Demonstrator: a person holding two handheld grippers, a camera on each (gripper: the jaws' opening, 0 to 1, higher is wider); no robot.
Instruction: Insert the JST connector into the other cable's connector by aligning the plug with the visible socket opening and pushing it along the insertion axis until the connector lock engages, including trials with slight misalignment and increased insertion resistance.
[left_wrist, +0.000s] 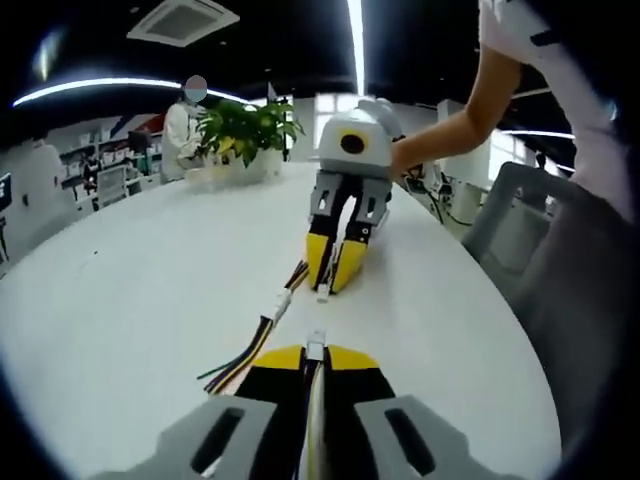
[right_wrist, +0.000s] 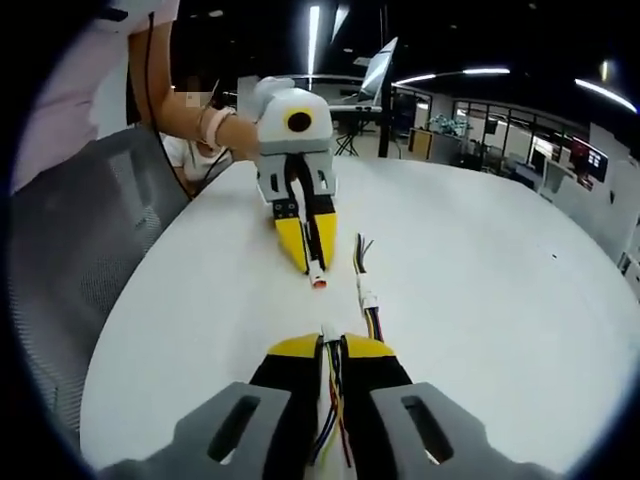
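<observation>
1. A broad white table (left_wrist: 150, 290) runs through an open office with strip lights overhead; at 11 o'clock in the left gripper view a potted plant (left_wrist: 245, 130) stands at the table's far end, with a person in white (left_wrist: 182, 135) behind it.
2. In the left gripper view, the left gripper (left_wrist: 316, 362) rises from 6 o'clock. Its yellow-tipped jaws are pressed nearly together on a small white connector (left_wrist: 316, 347), which pokes out from the tips.
3. Straight ahead at 12 o'clock the right gripper (left_wrist: 335, 280) faces it, tips down toward the table, held by a bare arm (left_wrist: 450, 130) coming in from 2 o'clock. Its jaws are closed on a second connector (left_wrist: 323, 293), whose white end shows just below the tips.
4. The two held connectors are near each other but apart, with a strip of bare table between.
5. A spare cable (left_wrist: 255, 345) with coloured wires and a white plug lies on the table at 8 o'clock from the gap, just beside both grippers.
6. In the right gripper view, the right gripper (right_wrist: 333, 345) rises from 6 o'clock, jaws narrowly apart and clamped on its connector (right_wrist: 328, 332), with coloured wires trailing back between the jaws.
7. The left gripper (right_wrist: 315, 268) stands at 12 o'clock, its connector (right_wrist: 319, 283) at the tips, apart from the right one.
8. The spare cable (right_wrist: 366, 295) lies at 1 o'clock.
9. A grey chair (right_wrist: 90, 250) sits at 9 o'clock.
</observation>
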